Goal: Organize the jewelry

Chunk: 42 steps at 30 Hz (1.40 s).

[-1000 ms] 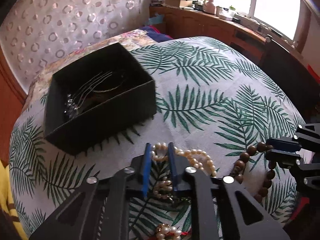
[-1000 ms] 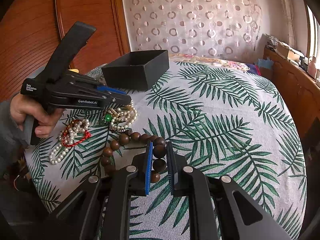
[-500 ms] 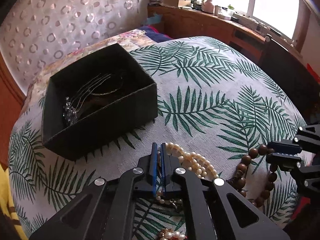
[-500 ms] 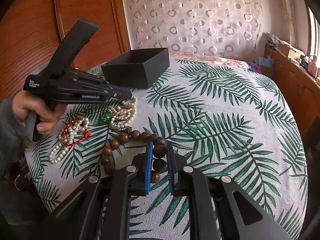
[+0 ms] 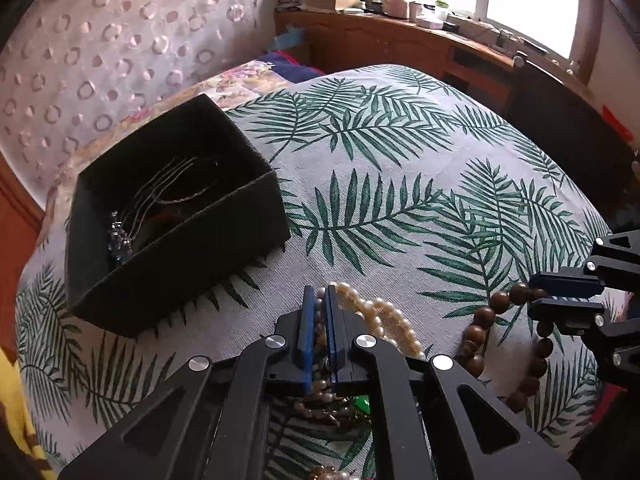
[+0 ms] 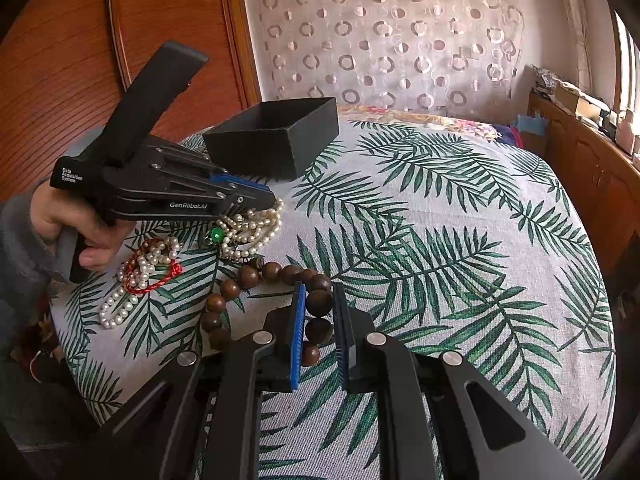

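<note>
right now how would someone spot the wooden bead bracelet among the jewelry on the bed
Start at the palm-leaf bedspread, then go to its near corner, in front of the black box. The wooden bead bracelet is the ring of large dark brown beads beside the pearl strands, clamped by the right gripper.

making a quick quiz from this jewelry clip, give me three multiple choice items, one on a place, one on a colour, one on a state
1. Where is the black box?
A. on the leaf-print cloth
B. on the wooden sideboard
C. in the person's hand

2. What colour is the cord tangled in the small pearl string?
A. blue
B. red
C. yellow

3. What is the left gripper doing?
A. open above the box
B. shut on the wooden bead bracelet
C. shut on the pearl necklace

Answers: 1 A, the box stands on the cloth beyond the jewelry. 2 B, a red loop winds through the pearls. 3 C, pearls sit pinched between its blue pads, while the right gripper holds the wooden bead bracelet.
</note>
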Motion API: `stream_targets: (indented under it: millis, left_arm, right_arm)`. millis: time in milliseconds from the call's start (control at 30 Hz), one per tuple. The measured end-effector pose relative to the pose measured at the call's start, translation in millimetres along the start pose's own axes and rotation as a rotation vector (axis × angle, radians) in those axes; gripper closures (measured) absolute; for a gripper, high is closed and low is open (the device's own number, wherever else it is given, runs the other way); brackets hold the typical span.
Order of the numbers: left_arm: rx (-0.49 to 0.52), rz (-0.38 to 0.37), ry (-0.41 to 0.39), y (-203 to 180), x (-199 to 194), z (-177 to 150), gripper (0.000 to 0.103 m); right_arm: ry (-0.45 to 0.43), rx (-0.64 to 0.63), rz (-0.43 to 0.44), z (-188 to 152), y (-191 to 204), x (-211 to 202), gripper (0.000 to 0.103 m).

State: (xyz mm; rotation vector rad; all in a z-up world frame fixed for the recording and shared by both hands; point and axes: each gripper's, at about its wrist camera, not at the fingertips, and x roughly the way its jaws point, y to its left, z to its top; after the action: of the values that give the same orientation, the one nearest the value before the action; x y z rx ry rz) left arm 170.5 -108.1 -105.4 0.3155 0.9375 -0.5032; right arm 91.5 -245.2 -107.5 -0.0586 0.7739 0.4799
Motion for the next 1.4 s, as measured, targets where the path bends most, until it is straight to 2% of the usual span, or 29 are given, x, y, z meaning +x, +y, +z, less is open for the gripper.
stream_targets:
  millis: [267,600,1000,1400]
  left_arm:
    - [-0.074,0.004,-0.162,5.2,-46.4,-2.0,0.099]
    - [-0.132,-0.014,-0.331,24.1,-103.1,11.7,0.099]
    - [-0.155,-0.010,-0.453,52.7,-146.6,43.5,0.099]
    - [-0.189,0.020,-0.508,86.6,-166.0,75.3,0.099]
  right_arm:
    - [-0.020,-0.017,0.003,11.1,6.5,-5.7,0.088]
    - [-0.091,-0.094,0.023,56.3,20.2,-22.1,0.088]
    - [-0.166,-0.160,0.027,120.2,25.2,-22.0,0.088]
    - [-0.218,-0.189,0.058,183.5,21.6,-14.9,0.088]
